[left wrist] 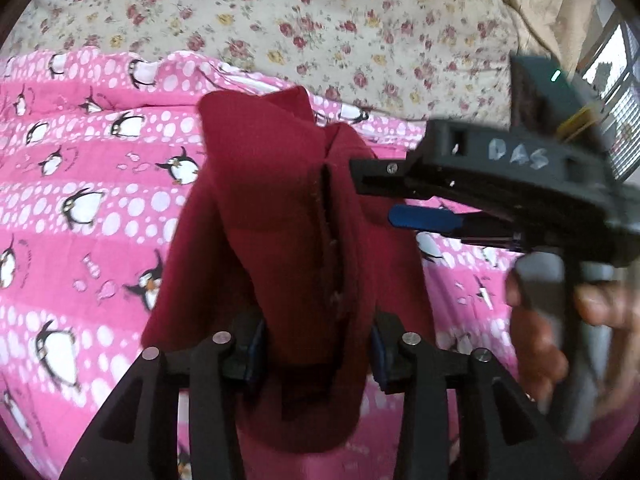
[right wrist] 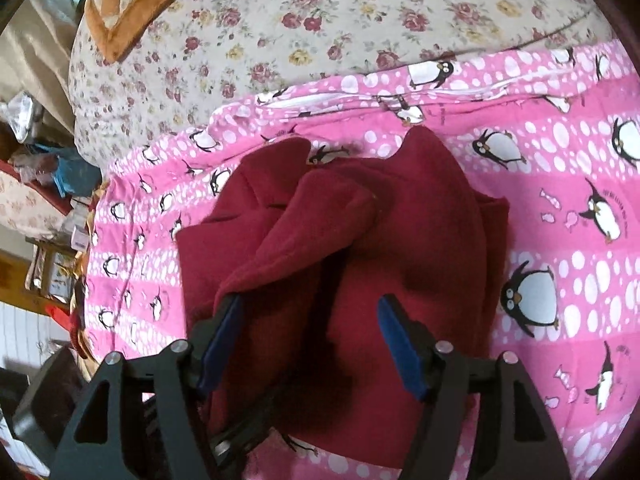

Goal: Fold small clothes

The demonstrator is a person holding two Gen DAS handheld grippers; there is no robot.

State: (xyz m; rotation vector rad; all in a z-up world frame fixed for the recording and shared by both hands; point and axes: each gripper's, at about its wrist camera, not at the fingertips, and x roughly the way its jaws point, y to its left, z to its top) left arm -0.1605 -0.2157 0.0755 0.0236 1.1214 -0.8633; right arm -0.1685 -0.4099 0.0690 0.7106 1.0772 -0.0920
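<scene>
Closest to me, my left gripper [left wrist: 316, 354] has a thick bunch of the dark red fleece garment [left wrist: 280, 216] pinched between its blue pads [left wrist: 256, 350]; the jaws stand fairly wide only because so much cloth fills them. From that grip the garment runs straight ahead along the fingers, its long axis pointing away from me, with a seam line down its middle. My right gripper [right wrist: 316, 344] comes in from the right in the left camera and reaches the far part of the same cloth; its jaws are spread wide, one finger [right wrist: 220, 344] tucked under a raised fold, the other blue pad [right wrist: 400, 348] standing bare above the fabric, so I judge it is touching but not clamping. The left gripper is the one that has the garment, and I think the next fold depends on the right one closing on that raised fold. Beneath lies the pink penguin blanket [right wrist: 568, 208], beyond it the floral bedsheet [right wrist: 360, 8], and farthest a brown-edged cushion [right wrist: 132, 4].
</scene>
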